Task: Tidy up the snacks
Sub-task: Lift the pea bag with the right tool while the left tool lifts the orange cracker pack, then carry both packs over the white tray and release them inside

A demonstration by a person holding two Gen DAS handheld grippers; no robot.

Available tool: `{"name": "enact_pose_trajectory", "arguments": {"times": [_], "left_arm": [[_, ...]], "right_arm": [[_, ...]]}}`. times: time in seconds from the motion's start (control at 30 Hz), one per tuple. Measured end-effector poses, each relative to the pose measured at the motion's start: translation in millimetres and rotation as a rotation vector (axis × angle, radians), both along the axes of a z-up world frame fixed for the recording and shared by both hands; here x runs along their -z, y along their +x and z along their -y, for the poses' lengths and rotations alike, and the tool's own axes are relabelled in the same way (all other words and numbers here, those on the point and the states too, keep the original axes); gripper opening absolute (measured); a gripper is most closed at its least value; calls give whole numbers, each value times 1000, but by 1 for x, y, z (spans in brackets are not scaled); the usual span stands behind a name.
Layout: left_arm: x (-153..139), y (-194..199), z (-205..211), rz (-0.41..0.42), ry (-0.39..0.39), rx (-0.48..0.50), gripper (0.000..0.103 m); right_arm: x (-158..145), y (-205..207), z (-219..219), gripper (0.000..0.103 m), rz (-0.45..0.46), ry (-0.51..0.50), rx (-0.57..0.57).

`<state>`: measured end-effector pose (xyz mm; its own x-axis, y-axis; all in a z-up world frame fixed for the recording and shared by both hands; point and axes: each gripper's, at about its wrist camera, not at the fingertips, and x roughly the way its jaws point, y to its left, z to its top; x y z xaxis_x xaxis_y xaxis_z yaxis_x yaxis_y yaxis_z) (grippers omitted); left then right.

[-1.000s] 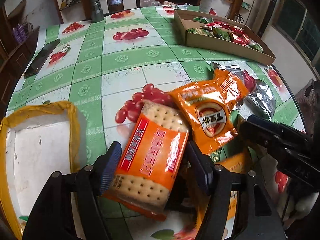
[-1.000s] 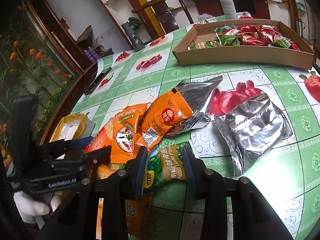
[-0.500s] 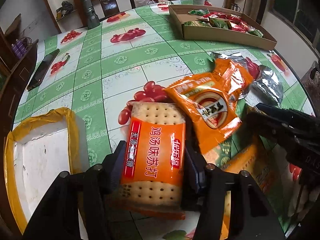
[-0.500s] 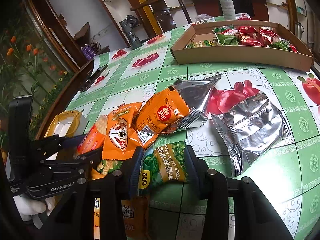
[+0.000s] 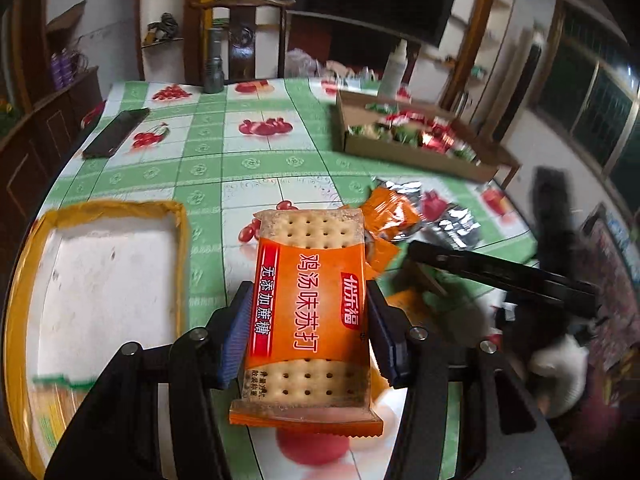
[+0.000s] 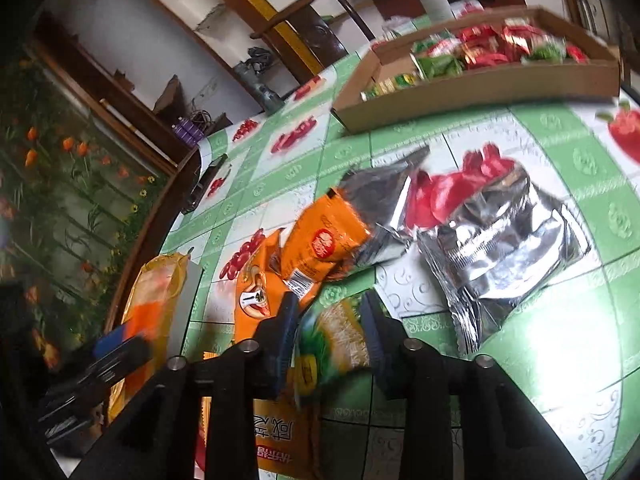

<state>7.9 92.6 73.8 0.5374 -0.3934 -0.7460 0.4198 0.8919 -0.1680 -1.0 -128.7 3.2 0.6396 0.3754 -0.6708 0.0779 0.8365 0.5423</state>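
Note:
My left gripper (image 5: 306,332) is shut on an orange cracker packet (image 5: 310,300) and holds it lifted above the table, just right of a yellow-rimmed white tray (image 5: 100,272). My right gripper (image 6: 330,332) is shut on a green pea-snack packet (image 6: 336,344), raised slightly over the pile. Orange packets (image 6: 320,248) and silver packets (image 6: 500,248) lie on the green fruit-print tablecloth. The left gripper shows blurred at lower left in the right wrist view (image 6: 120,348), over the tray (image 6: 160,280).
A cardboard box (image 5: 404,148) of red and green sweets stands at the back right; it also shows in the right wrist view (image 6: 472,92). A black phone (image 5: 116,132), a grey flashlight (image 5: 213,60) and a white spray bottle (image 5: 396,66) stand farther back. Table edge is near on the left.
My left gripper lifted the cracker packet off the pile and swung it left toward the tray. My right gripper closed on the green packet and raised it a little.

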Motion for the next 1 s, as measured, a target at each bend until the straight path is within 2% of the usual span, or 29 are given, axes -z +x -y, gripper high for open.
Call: {"name": "enact_pose_trajectory", "arguments": {"times": [0.03,0.13,0.27,0.37,0.4,0.43,0.47,0.6,0.73,0.87,1.0], "left_arm": [[-2,-8,-9,-3,-28,-11,52],[-5,-27,-28,-4,-78,-42,52],[-4,-48,-56,-6,-133,-90,52],[-2,-63,-86,-13,-178,-152,52],[-2,-65,-94,-13,-180,-171,52],[0,-68,-104,-13,-180,-198,52],[1,-69,-110,-13,-180,-216,52],[6,-80,-139,-4,-193,-278,52],[14,-86,-160,-7,-215,-315,52],[23,-84,-175,-18,-223,-352,52],[32,-83,-185,-29,-221,-383,52]], "right_arm": [[1,1,-1,46,-4,-2,-1],[-1,1,-8,51,8,-52,-12],[-4,1,-25,60,31,-160,-56],[-4,-3,-32,61,37,-208,-84],[-4,-5,-31,61,30,-223,-75],[-4,-8,-31,56,24,-231,-69],[-4,-11,-30,44,14,-247,-56],[-12,-25,-31,31,18,-308,-36],[-23,-33,-33,29,24,-328,-25],[-40,-43,-38,29,55,-294,-21],[-62,-47,-68,29,89,-256,-105]]}}
